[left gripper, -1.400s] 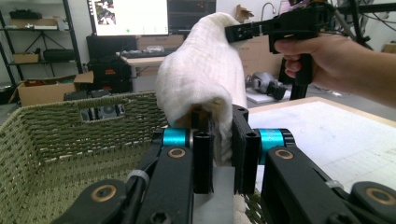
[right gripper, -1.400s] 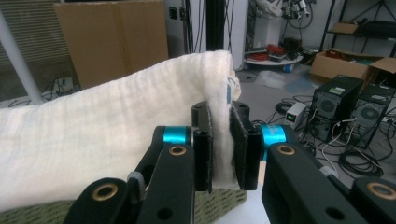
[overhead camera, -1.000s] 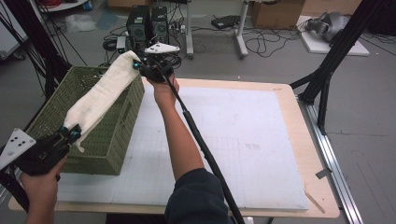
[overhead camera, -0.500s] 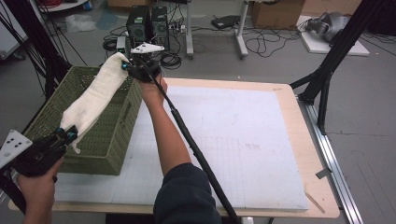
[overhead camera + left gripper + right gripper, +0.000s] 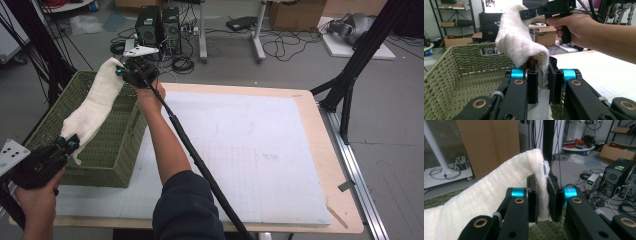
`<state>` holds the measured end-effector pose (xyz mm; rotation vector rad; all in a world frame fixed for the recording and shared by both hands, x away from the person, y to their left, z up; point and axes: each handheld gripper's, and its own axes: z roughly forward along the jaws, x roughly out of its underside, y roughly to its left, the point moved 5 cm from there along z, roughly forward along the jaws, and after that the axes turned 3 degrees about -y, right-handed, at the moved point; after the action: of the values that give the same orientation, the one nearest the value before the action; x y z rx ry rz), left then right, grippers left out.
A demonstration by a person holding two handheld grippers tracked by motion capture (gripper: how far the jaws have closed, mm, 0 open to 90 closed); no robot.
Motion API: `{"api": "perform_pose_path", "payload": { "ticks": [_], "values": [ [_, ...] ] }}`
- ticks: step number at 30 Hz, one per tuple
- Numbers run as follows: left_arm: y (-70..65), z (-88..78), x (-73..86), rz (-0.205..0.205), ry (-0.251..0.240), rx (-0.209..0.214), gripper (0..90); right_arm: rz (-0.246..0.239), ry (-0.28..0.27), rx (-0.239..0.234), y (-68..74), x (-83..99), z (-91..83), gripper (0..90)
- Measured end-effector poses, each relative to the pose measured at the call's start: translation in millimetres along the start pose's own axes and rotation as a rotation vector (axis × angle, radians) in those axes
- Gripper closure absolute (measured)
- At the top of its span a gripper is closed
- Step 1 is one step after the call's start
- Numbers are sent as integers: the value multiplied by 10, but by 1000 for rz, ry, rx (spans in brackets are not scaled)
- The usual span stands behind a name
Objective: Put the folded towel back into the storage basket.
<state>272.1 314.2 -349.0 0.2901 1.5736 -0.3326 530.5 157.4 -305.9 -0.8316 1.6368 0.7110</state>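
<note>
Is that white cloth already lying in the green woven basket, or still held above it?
Held above. The white cloth stretches between the left gripper and right gripper, both clamped on its ends, over the green woven basket.

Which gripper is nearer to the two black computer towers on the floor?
Right. The right gripper holds the towel at the basket's far end, close to the towers; the left gripper holds the near end.

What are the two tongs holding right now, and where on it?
Both grip one white towel: left tongs clamp its near end, right tongs its far end, stretched above the basket.
</note>
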Motion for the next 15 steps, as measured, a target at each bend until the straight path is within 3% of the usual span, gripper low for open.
{"api": "perform_pose_path", "payload": {
  "ticks": [10,13,14,15],
  "values": [
    [59,-21,13,-26,3,-36,793,14,-5,-11,110,-45,147,808],
    [77,4,35,-48,24,-57,675,-17,23,2,138,-65,266,786],
    [86,10,41,-55,30,-62,600,-31,37,11,151,-54,327,621],
    [99,17,45,-71,25,-82,516,-57,52,13,172,-41,376,385]
  ]
}}
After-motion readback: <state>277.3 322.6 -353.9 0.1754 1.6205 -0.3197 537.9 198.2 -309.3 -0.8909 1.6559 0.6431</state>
